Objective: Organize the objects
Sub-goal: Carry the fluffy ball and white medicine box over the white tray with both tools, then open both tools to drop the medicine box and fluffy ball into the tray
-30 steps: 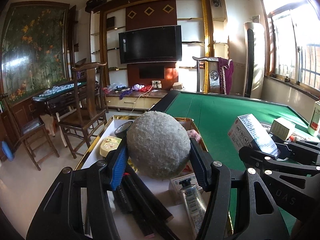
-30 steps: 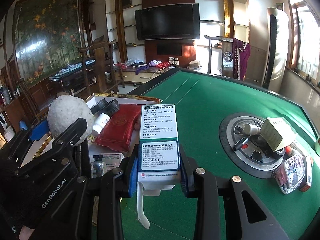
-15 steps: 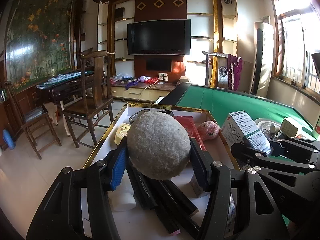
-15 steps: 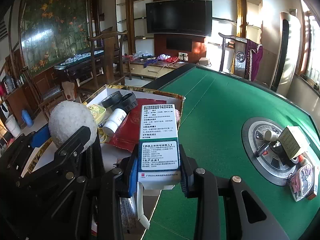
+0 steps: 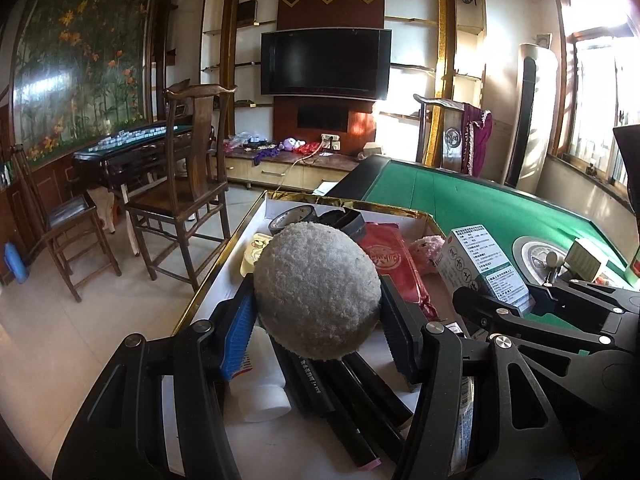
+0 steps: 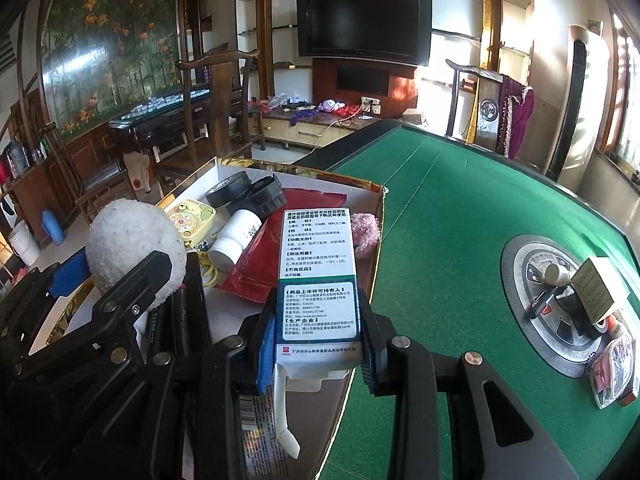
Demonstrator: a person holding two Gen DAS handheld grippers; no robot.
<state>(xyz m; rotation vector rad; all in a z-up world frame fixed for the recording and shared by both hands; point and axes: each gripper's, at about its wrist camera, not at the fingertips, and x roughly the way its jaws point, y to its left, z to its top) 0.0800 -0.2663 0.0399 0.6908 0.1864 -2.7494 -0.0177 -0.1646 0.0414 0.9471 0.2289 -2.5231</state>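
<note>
My left gripper (image 5: 316, 340) is shut on a fuzzy grey-white ball (image 5: 316, 292) and holds it above the white gold-rimmed box (image 5: 224, 276). The ball also shows in the right wrist view (image 6: 132, 248). My right gripper (image 6: 316, 340) is shut on a green-and-white medicine carton (image 6: 318, 276), held over the box's right rim (image 6: 378, 232). The carton shows in the left wrist view (image 5: 484, 268) too. The box holds black markers (image 5: 340, 396), a red pouch (image 5: 388, 260), tape rolls (image 6: 236, 190), a white bottle (image 6: 234, 240), a pink fuzzy toy (image 6: 366, 232) and a yellow case (image 6: 190, 218).
The box sits at the left edge of a green felt table (image 6: 460, 208). A round metal hub (image 6: 532, 292) on the right carries a small cream carton (image 6: 598, 294) and small packets (image 6: 612, 368). Wooden chairs (image 5: 180, 200) stand left of the table.
Both grippers have moved left and nearer over the box with the ball and the carton still held. More of the box's contents show beneath them.
</note>
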